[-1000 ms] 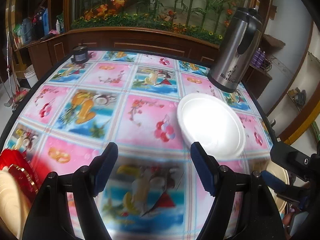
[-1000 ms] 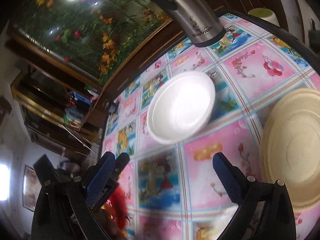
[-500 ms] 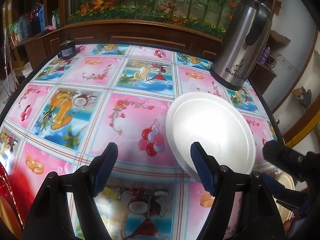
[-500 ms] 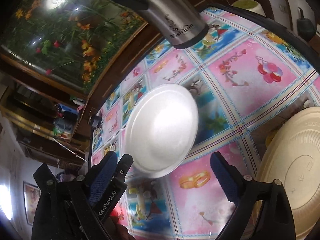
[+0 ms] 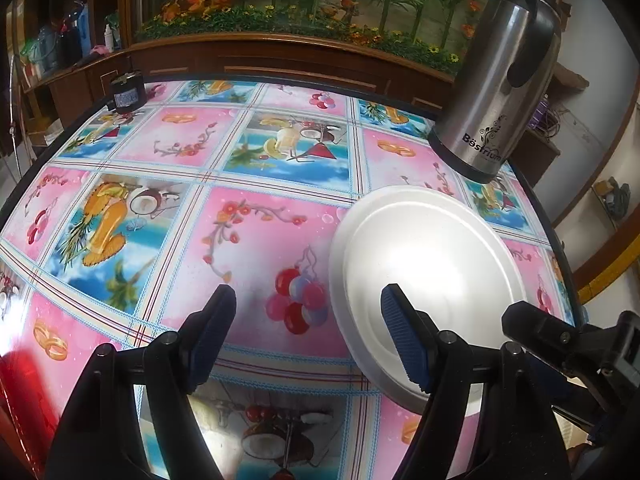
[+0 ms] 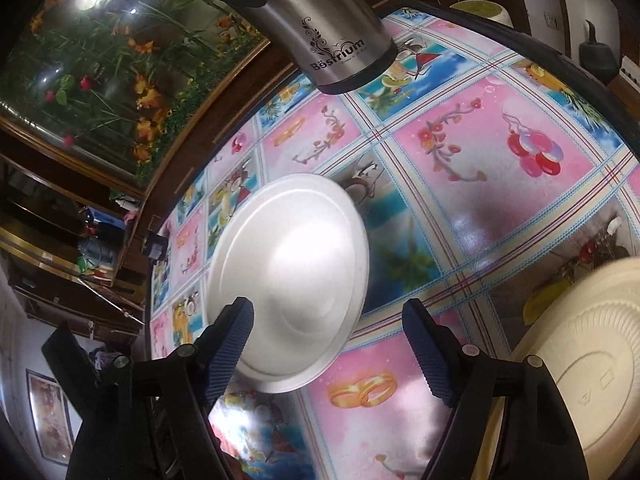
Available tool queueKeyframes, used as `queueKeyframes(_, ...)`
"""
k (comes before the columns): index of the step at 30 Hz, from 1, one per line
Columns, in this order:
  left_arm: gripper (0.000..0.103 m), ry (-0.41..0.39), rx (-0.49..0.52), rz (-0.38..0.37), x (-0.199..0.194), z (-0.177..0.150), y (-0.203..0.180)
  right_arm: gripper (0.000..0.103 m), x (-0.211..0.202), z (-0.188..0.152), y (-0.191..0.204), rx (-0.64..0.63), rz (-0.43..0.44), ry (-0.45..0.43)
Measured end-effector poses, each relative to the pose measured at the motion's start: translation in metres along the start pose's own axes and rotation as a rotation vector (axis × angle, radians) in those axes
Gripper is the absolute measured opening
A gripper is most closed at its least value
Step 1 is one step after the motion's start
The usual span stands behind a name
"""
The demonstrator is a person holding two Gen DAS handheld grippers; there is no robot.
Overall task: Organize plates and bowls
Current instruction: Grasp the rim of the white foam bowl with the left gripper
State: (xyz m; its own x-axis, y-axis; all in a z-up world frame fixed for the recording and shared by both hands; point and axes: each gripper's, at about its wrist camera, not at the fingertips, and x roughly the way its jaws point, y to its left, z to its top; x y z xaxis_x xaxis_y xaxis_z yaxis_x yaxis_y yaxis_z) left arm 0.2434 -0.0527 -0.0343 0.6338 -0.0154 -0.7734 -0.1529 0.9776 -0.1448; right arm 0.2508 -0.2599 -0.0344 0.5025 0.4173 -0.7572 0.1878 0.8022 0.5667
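A white foam plate (image 5: 424,264) lies on the patterned tablecloth in front of the steel flask. My left gripper (image 5: 308,340) hovers open just left of it, its right finger (image 5: 404,344) overlapping the plate's near-left rim, with nothing between the pads. In the right wrist view the same white plate (image 6: 288,272) sits ahead and to the left. My right gripper (image 6: 330,352) is closing, its pads still apart and pressing on nothing; only the plate's near rim shows between them. A cream embossed plate (image 6: 580,368) lies at the lower right. The right gripper's body (image 5: 560,344) shows beside the plate.
A tall steel vacuum flask (image 5: 500,80) stands just behind the white plate near the table's far right edge. A small dark jar (image 5: 128,94) sits at the far left corner. Something red and blurred (image 5: 20,392) lies at the near left. A wooden cabinet runs behind the table (image 5: 280,220).
Both grippers have moved forward and down toward the white plate, which now looks much larger. The right gripper's jaws have narrowed. The red and cream plates have slid out of the left view.
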Motion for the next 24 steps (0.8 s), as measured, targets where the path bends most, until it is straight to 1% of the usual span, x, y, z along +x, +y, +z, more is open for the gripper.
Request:
queueKeyframes(4, 0.075, 0.007, 0.005, 0.005, 0.003, 0.0, 0.0, 0.074, 0.005, 0.001, 0.0, 0.0, -0.017, 0.009)
queueKeyframes(6, 0.074, 0.01, 0.007, 0.01, 0.004, -0.001, 0.001, 0.07, 0.008, 0.0, 0.0, -0.005, -0.028, 0.016)
queueKeyframes(7, 0.073, 0.013, 0.007, 0.009, 0.005, -0.001, 0.001, 0.069, 0.009, 0.0, 0.0, -0.009, -0.034, 0.02)
queueKeyframes(9, 0.067, 0.016, 0.005, 0.011, 0.006, -0.001, 0.002, 0.065, 0.01, -0.001, 0.0, -0.013, -0.044, 0.024)
queueKeyframes(12, 0.066, 0.017, 0.008, 0.012, 0.007, 0.0, 0.002, 0.06, 0.011, -0.001, 0.0, -0.017, -0.054, 0.03)
queueKeyframes(17, 0.063, 0.028, 0.014, 0.019, 0.01, -0.002, 0.001, 0.055, 0.016, -0.002, -0.001, -0.019, -0.066, 0.042)
queueKeyframes(19, 0.058, 0.03, 0.015, 0.02, 0.011, -0.002, 0.002, 0.051, 0.017, -0.001, -0.002, -0.021, -0.07, 0.045)
queueKeyframes(21, 0.049, 0.037, 0.023, 0.025, 0.012, -0.002, 0.001, 0.041, 0.018, -0.002, -0.003, -0.023, -0.077, 0.05)
queueKeyframes(23, 0.044, 0.038, 0.038, 0.018, 0.012, -0.003, -0.001, 0.031, 0.019, -0.002, -0.003, -0.025, -0.076, 0.054)
queueKeyframes(24, 0.042, 0.037, 0.043, 0.018, 0.012, -0.004, -0.002, 0.029, 0.019, -0.003, -0.003, -0.028, -0.074, 0.056)
